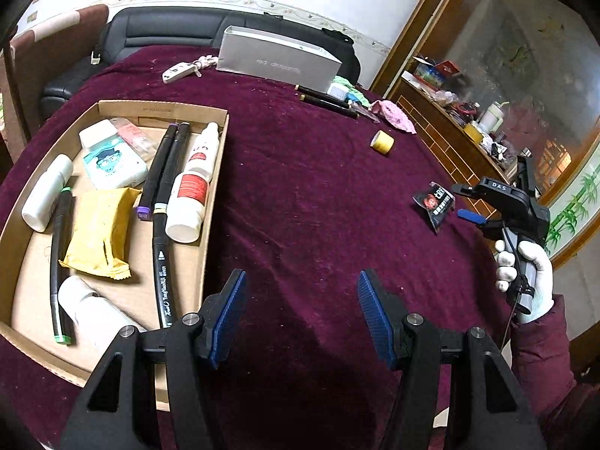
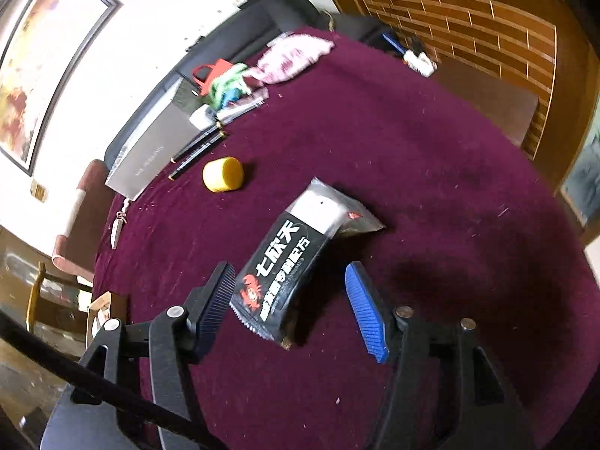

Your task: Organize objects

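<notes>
A black snack packet (image 2: pixel 285 266) with white and red print lies flat on the maroon cloth. My right gripper (image 2: pixel 288 268) straddles its near end, open, the pads not pressing on it. In the left wrist view the same packet (image 1: pixel 435 204) lies at the right, with the right gripper (image 1: pixel 468 210) beside it, held by a white-gloved hand (image 1: pixel 525 277). My left gripper (image 1: pixel 302 277) stands open over bare cloth, with nothing between its fingers, just right of a cardboard tray (image 1: pixel 161 108). The tray holds white bottles, markers, a yellow packet and a tissue pack.
A yellow tape roll (image 1: pixel 382 141) sits on the cloth beyond the packet. Two black pens (image 1: pixel 326 101), a silver box (image 1: pixel 277 58), a key fob (image 1: pixel 180 71) and a pink cloth (image 1: pixel 393 116) lie at the far edge. A wooden cabinet (image 1: pixel 442 138) stands at the right.
</notes>
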The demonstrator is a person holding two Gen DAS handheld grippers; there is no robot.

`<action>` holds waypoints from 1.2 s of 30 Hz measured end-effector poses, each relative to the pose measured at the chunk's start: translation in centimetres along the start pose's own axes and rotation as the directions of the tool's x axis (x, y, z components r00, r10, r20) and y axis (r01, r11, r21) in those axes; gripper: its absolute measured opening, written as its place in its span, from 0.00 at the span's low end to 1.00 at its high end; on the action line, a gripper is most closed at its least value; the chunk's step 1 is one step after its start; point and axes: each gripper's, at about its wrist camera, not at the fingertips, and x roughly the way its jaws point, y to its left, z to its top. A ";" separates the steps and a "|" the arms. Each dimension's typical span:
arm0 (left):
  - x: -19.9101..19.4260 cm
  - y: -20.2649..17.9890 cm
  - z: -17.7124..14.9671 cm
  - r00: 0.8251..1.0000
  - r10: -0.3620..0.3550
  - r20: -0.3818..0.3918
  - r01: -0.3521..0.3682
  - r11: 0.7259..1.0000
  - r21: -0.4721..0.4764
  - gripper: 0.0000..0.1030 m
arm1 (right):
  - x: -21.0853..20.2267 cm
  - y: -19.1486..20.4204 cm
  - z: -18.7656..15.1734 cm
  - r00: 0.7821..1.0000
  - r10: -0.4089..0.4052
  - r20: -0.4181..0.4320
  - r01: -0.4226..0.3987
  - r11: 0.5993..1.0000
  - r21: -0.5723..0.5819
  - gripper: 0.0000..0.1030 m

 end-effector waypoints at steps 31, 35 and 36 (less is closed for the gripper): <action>0.9 0.4 -0.6 0.999 -0.019 -0.030 0.018 0.999 -0.029 0.53 | 1.3 2.3 -1.2 0.998 0.017 -0.060 -0.021 0.997 -0.072 0.59; 1.3 -0.1 -0.8 0.999 -0.022 -0.042 0.021 1.000 -0.019 0.53 | 1.6 1.5 -0.5 0.998 0.032 -0.063 -0.032 0.999 -0.004 0.59; 1.3 -0.1 -0.8 0.999 -0.022 -0.043 0.021 1.000 -0.018 0.53 | 1.8 1.5 -0.4 0.998 0.033 -0.062 -0.032 0.999 0.007 0.59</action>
